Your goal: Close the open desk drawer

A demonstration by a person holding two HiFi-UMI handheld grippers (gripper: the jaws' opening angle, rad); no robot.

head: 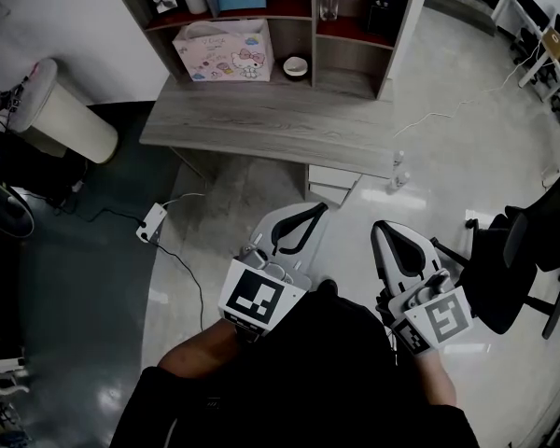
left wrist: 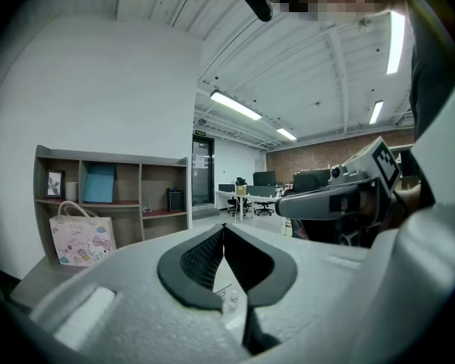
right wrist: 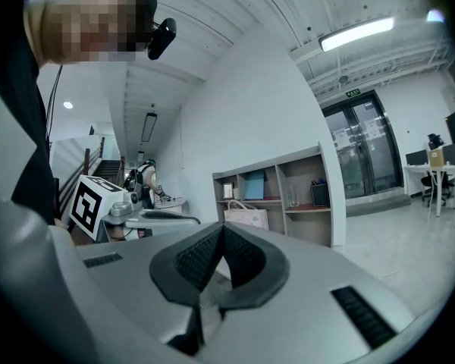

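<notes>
In the head view the grey wooden desk (head: 261, 119) stands ahead, and its white drawer (head: 333, 183) is pulled out below the front edge, right of centre. My left gripper (head: 315, 209) hangs short of the drawer, pointing toward it; its jaws are shut with nothing between them. My right gripper (head: 381, 228) is lower and to the right, also shut and empty. In the left gripper view the left gripper (left wrist: 224, 227) has its pads meeting at the tip, and the right gripper (left wrist: 341, 200) shows beside it. The right gripper view shows the right gripper (right wrist: 221, 228) closed too.
A shelf unit (head: 313, 26) stands on the desk with a pink printed bag (head: 224, 51) and a small bowl (head: 295, 65). A pale round bin (head: 63, 112) is at the left and a power strip (head: 152, 222) on the floor. A black office chair (head: 532, 250) is at the right.
</notes>
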